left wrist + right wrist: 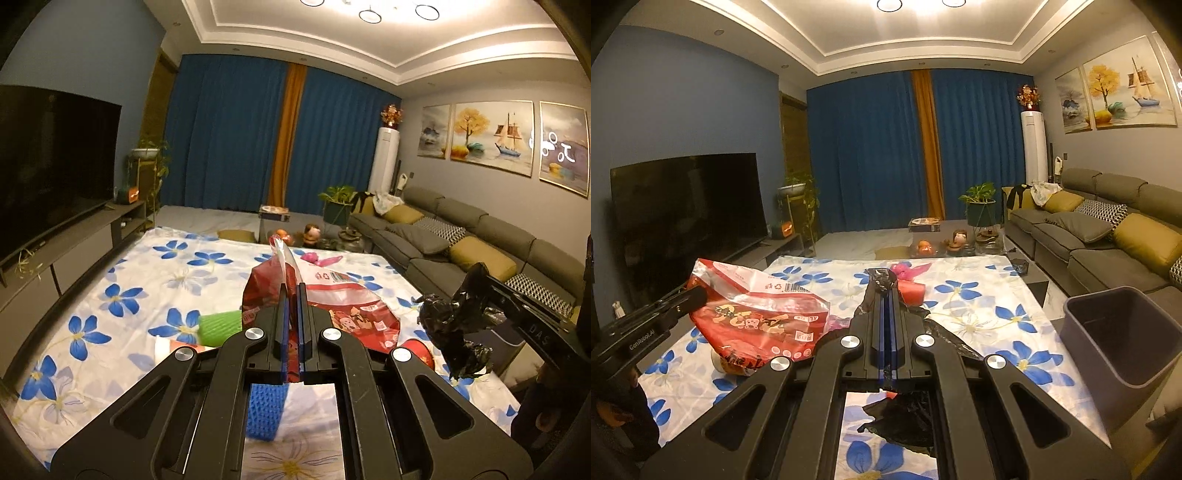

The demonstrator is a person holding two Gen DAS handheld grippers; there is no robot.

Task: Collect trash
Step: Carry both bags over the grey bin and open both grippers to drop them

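A red and white printed plastic bag point(362, 317) hangs lifted above the flowered cloth, and my left gripper point(292, 287) is shut on its upper edge. From the right wrist view the same bag point(757, 317) hangs from the left gripper point(700, 294) at the left. My right gripper point(886, 287) is shut on a crumpled black plastic bag point(905, 424), which droops below the fingers. In the left wrist view that black bag point(450, 328) dangles from the right gripper point(495, 286) at the right.
A grey open bin point(1123, 332) stands at the right beside the cloth-covered table point(979, 317). On the cloth lie a green piece point(218, 325), a blue textured piece point(266, 413), a red cup point(912, 291) and a pink scrap point(905, 269). Sofa right, television left.
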